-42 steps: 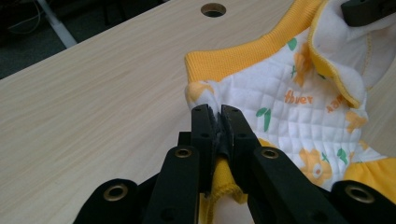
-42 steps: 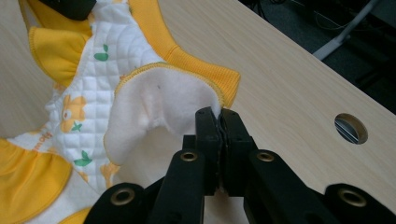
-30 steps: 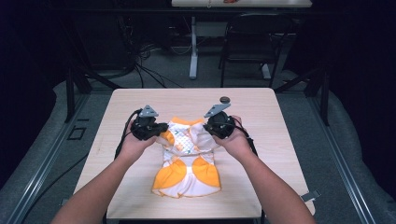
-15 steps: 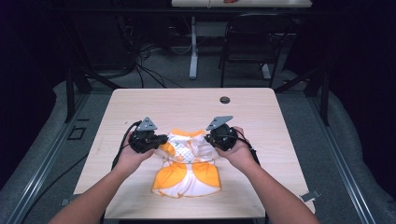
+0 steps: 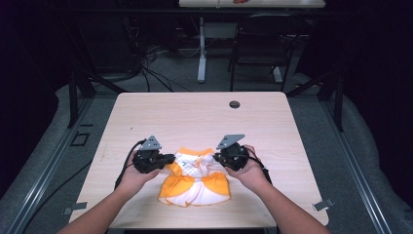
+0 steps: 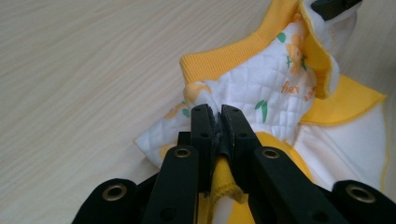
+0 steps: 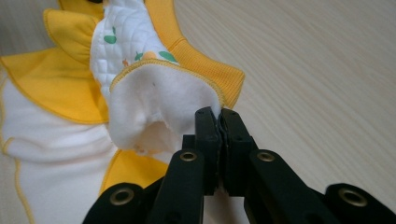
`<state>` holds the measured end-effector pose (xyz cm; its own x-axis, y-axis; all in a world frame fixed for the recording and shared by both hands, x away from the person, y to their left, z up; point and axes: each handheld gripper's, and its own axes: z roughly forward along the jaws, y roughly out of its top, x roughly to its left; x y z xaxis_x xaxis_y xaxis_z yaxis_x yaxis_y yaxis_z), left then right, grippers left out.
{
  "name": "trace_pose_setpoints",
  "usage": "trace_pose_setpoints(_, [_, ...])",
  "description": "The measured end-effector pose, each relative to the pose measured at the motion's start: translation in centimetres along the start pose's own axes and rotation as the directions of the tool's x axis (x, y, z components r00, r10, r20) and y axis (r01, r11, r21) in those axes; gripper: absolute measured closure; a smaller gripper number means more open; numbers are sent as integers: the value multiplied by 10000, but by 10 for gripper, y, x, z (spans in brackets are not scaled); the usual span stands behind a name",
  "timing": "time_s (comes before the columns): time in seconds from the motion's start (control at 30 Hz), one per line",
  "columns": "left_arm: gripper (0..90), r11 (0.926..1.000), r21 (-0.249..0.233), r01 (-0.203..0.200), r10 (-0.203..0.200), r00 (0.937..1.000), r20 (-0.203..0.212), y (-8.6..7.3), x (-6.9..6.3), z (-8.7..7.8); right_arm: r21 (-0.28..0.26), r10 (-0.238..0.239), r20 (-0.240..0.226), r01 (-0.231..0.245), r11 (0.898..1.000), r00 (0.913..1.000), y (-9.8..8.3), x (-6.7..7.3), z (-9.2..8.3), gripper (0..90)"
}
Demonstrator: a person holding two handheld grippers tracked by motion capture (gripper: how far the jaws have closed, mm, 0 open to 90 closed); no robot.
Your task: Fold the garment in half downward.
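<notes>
Tools [image 5: 171, 158] pinch garment [image 5: 195, 185] — neck end away

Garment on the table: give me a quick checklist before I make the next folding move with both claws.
1. Left claw clamped on the garment: ok, fabric pinched between its jaws.
2. Right claw clamped on the garment: ok, white edge pinched.
3. Grips at opposite sides of the upper end: ok.
4. Lower part lying on the table: ok.
5. Fabric away from the table hole: ok.
6. Layers caught in each grip: cannot tell.
</notes>
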<state>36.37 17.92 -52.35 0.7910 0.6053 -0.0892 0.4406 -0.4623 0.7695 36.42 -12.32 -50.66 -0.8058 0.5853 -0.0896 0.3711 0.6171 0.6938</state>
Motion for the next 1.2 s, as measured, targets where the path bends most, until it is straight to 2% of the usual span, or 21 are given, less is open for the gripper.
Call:
trace_pose_setpoints(0.3, [838, 9999, 124, -71, 69, 9999, 142, -17, -13, 1, -90, 245, -388, -249, 9996, 9989, -17, 11, 1, 864])
trace_pose_setpoints(0.57, [829, 9998, 208, 61, -66, 9997, 233, -31, -19, 4, -50, 463, -703, -467, 9989, 9965, -33, 24, 3, 851])
trace_pose_setpoints(0.6, [823, 9998, 125, 177, -180, 9996, 220, -33, -21, 3, -112, 516, -791, -526, 9986, 9955, -34, 25, 2, 841])
trace_pose_setpoints(0.67, [794, 9992, -6, 398, -398, 9989, 233, -31, -22, -1, -210, 679, -725, -696, 9974, 9951, -34, 27, -1, 799])
trace_pose_setpoints(0.77, [751, 9990, -144, 415, -413, 9990, 183, -26, -22, -7, -411, 786, -792, -820, 9958, 9938, -31, 27, -6, 756])
trace_pose_setpoints(0.8, [728, 9987, -292, 421, -418, 9991, 103, -20, -22, -12, -677, 953, -816, -1009, 9926, 9921, -27, 27, -11, 712])
trace_pose_setpoints(0.93, [699, 9983, -428, 388, -388, 9992, -2, -10, -20, -18, -958, 1066, -777, -1138, 9889, 9913, -19, 23, -19, 705])
trace_pose_setpoints(0.97, [699, 9984, -402, 399, -405, 9991, -142, -6, -19, -18, -958, 1066, -777, -1138, 9889, 9913, -19, 23, -19, 703])
trace_pose_setpoints(1.0, [715, 9987, -354, 362, -372, 9989, -289, -4, -16, -18, -1066, 1075, -665, -1142, 9877, 9920, -17, 21, -20, 718])
trace_pose_setpoints(1.07, [775, 9966, -239, 789, -798, 9960, -395, 0, -9, -13, -1000, 1148, -429, -1186, 9879, 9925, -13, 17, -17, 804])
trace_pose_setpoints(1.1, [810, 9966, -239, 789, -798, 9960, -395, 0, -9, -13, -905, 1127, -325, -1152, 9892, 9931, -11, 15, -15, 835])
trace_pose_setpoints(1.13, [841, 9951, -14, 985, -985, 9941, -451, 1, -4, -6, -875, 1160, -248, -1177, 9892, 9929, -10, 14, -11, 864])
trace_pose_setpoints(1.17, [867, 9951, -14, 985, -985, 9941, -451, 1, -4, -6, -875, 1160, -248, -1177, 9892, 9929, -10, 14, -11, 864])
trace_pose_setpoints(1.2, [889, 9937, 156, 1111, -1103, 9927, -481, 1, 0, 1, -673, 1183, -109, -1188, 9906, 9929, -9, 10, -3, 896])
